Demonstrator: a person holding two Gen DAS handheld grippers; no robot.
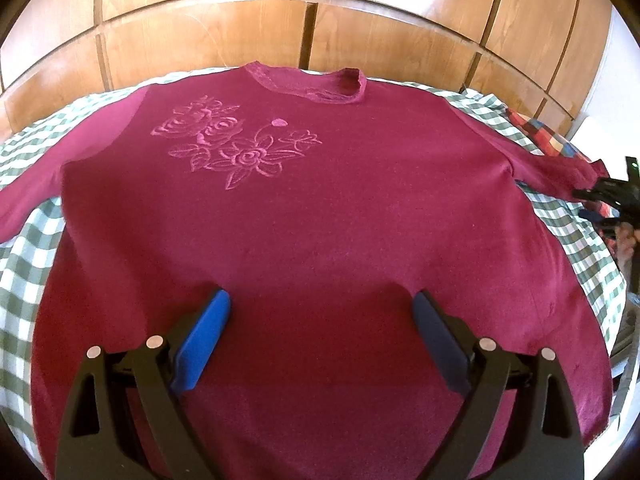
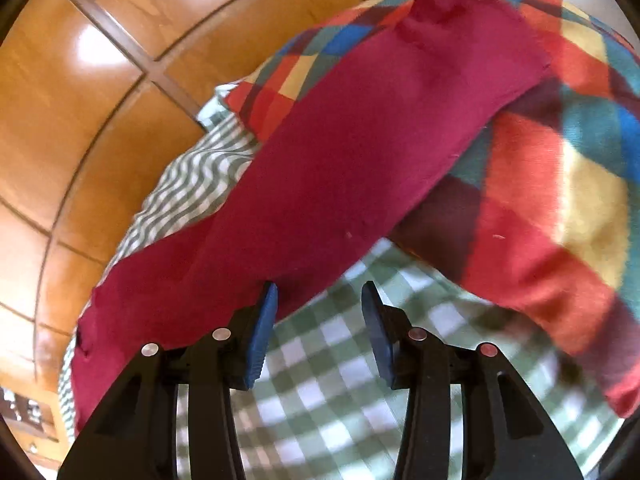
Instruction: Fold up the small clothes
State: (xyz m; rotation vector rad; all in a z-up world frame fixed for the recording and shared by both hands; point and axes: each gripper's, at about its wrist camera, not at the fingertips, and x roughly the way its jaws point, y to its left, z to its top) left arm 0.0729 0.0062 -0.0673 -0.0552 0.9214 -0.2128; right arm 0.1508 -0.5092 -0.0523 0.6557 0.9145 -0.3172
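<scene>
Wood-panelled wardrobe (image 1: 200, 40) behind, green-checked bed cover (image 1: 24, 280) below; the maroon sweater (image 1: 320, 220) lies flat, flower embroidery up. Left tool (image 1: 320, 312) and right tool (image 2: 319, 300) both gape, gripping nothing.

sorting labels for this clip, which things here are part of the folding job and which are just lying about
Part of the job:
- maroon sweater, spread flat, flower design up
- its sleeve, lying partly on the blanket
- left hand-held gripper, open above the sweater
- right hand-held gripper, open, by the sleeve

Just lying about:
- checked sheet underneath
- patchwork blanket
- wooden panels behind
</scene>
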